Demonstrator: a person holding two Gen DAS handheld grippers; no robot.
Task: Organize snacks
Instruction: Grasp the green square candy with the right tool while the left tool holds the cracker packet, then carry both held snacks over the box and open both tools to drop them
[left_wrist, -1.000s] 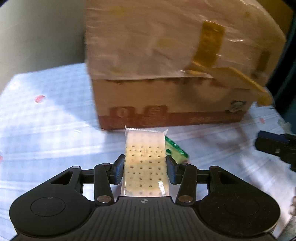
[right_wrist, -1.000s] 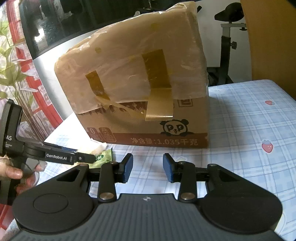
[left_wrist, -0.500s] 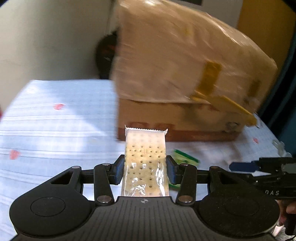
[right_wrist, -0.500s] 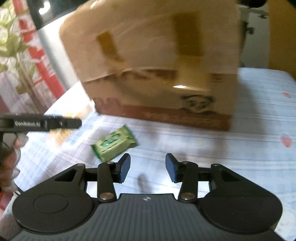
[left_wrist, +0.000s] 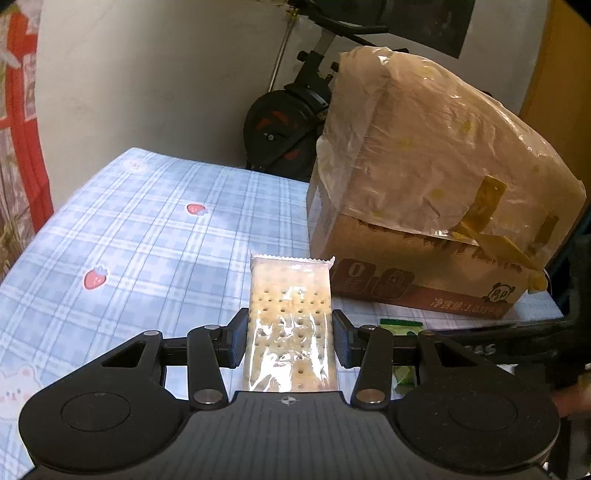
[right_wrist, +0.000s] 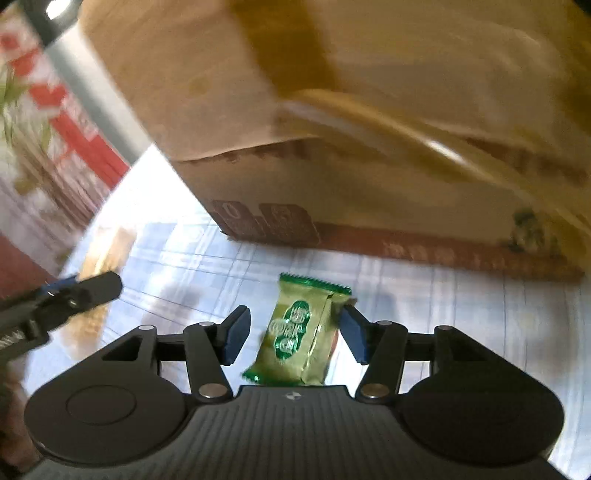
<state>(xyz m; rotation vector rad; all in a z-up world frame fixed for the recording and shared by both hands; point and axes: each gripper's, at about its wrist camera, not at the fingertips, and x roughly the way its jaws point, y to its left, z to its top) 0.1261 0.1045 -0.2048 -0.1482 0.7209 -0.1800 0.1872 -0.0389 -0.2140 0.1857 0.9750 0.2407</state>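
Two snacks show across the views, one per tool. From the left wrist camera, the left tool (left_wrist: 290, 338) grips a clear-wrapped pale cracker packet dotted with small holes (left_wrist: 290, 317) between its fingers, both pads pressed against the packet's long edges, the packet pointing forward above the blue-and-white checked table with strawberry prints (left_wrist: 147, 236). Ahead and to the right stands a brown cardboard box draped in clear plastic sheet with yellow tape strips (left_wrist: 436, 206), resting on the table. This view alone shows a black exercise bike (left_wrist: 291, 110) behind the box, and only a sliver of the green-wrapped snack (left_wrist: 400, 324) behind its right finger.

From the right wrist camera, blurred by motion, that green foil-wrapped snack with white lettering (right_wrist: 299, 332) lies on the table between the spread fingers of the right tool (right_wrist: 293, 334); the right pad is at or very near the wrapper's edge, the left pad apart from it. Close behind it is the cardboard box (right_wrist: 332, 147). The left tool's tip (right_wrist: 74, 291) pokes in at the left.
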